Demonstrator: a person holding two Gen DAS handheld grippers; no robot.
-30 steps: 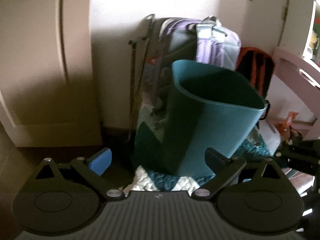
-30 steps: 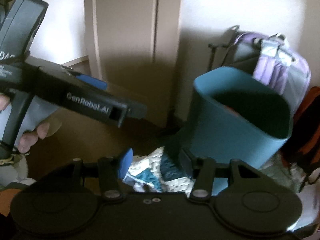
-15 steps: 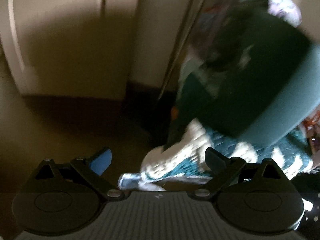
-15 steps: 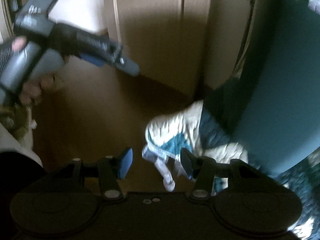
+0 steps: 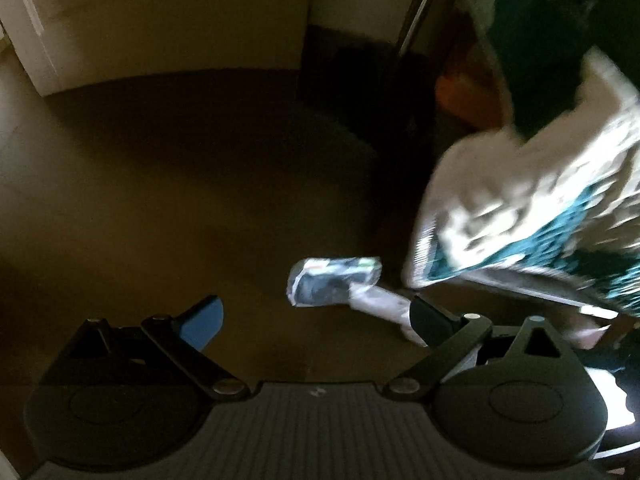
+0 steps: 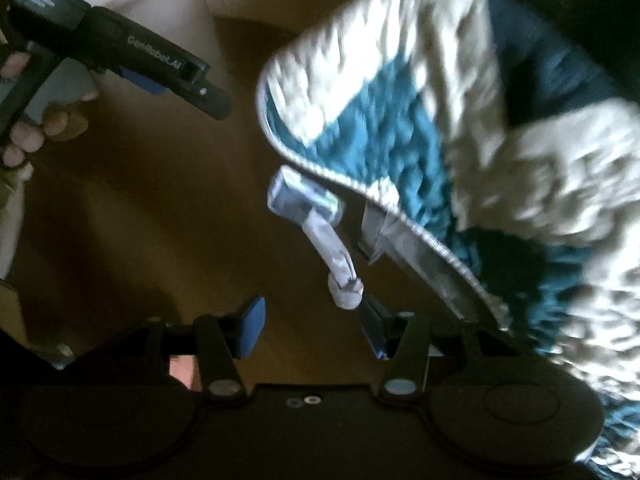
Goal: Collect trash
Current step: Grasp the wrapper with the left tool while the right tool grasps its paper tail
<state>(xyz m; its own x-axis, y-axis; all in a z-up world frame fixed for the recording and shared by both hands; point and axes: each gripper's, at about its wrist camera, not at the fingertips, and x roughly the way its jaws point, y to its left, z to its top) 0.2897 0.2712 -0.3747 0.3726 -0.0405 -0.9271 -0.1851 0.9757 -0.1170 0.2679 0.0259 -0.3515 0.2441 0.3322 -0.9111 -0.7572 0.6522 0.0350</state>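
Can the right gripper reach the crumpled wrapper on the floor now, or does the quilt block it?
Probably yes. The right gripper is open, and the wrapper lies just ahead on bare floor. The quilt edge overhangs beside it but does not cover it.

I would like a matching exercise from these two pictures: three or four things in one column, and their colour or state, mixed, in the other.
Things:
1. wrapper
2. quilt
3. floor
4. left hand-held gripper

Colour or state:
a. white and teal
b. brown, in shadow
c. open, empty
d. crumpled, lying on the floor

Pairs: 1-d, 2-a, 3-b, 4-c
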